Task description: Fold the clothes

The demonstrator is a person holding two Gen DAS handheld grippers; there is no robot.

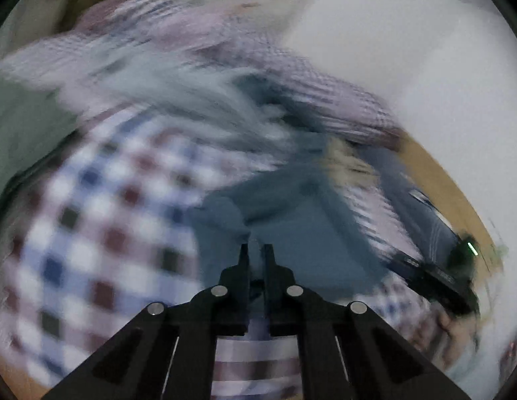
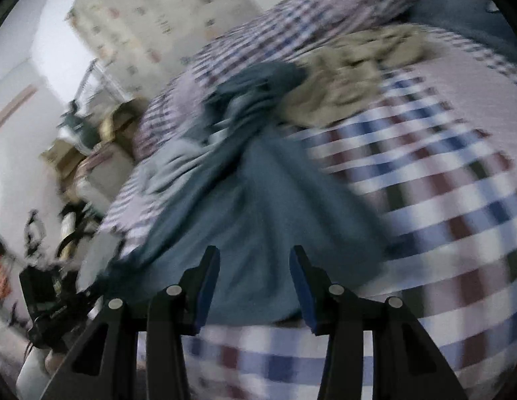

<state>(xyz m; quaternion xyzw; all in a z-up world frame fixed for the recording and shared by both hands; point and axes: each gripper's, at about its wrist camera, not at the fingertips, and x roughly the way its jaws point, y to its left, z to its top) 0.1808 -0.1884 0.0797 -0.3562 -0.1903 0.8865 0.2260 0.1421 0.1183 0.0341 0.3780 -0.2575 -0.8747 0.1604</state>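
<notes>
A blue-grey garment (image 1: 285,220) lies crumpled on a checked bedspread (image 1: 101,220); both views are motion-blurred. My left gripper (image 1: 256,250) is shut on an edge of this garment, with cloth pinched between its black fingers. In the right wrist view the same blue-grey garment (image 2: 245,220) spreads out ahead, and my right gripper (image 2: 255,256) stands open just above its near edge, nothing between the blue pads (image 2: 205,296). A tan garment (image 2: 355,76) is heaped behind the blue one.
The checked bedspread (image 2: 441,200) covers the bed. The other gripper's dark body (image 1: 438,266) shows at right in the left wrist view. White walls, a patterned curtain (image 2: 151,16) and cluttered boxes (image 2: 68,156) lie left of the bed.
</notes>
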